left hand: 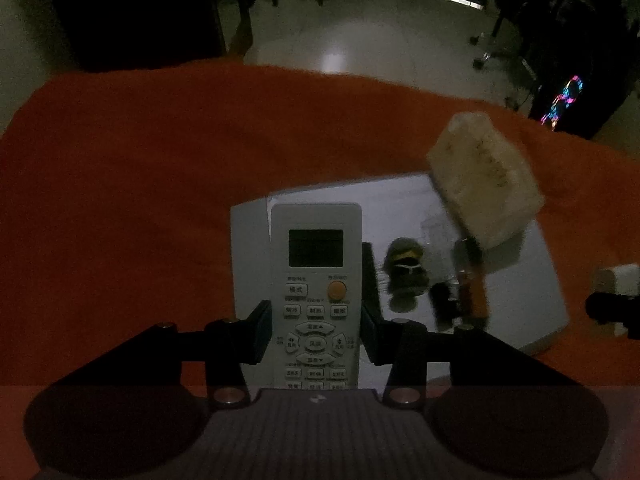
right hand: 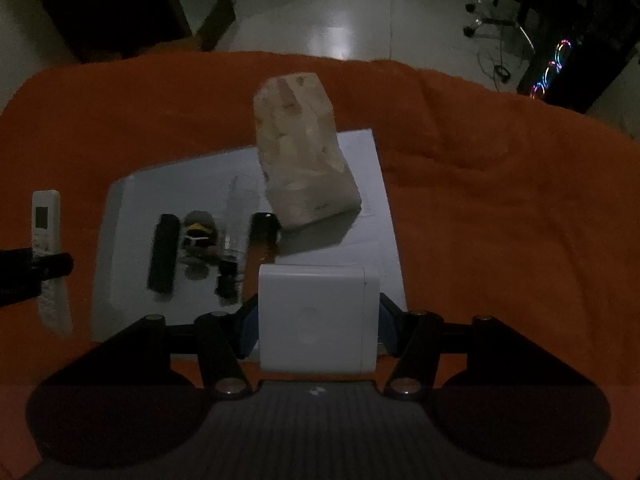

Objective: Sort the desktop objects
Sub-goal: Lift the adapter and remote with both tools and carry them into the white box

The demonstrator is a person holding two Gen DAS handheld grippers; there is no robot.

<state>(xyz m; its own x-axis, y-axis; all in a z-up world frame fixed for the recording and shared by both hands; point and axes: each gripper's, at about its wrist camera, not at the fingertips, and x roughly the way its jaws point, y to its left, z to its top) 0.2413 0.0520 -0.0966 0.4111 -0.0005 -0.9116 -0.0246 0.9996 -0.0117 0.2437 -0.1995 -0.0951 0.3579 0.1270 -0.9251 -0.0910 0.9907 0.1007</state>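
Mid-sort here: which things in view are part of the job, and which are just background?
In the job:
remote control, in left gripper
white box, in right gripper
beige block
black bar
white sheet

Just there:
orange cloth
lit computer case

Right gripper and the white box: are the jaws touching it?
Touching. In the right wrist view the white box sits between the jaws of the right gripper, both pads pressed against its sides with no gap showing.
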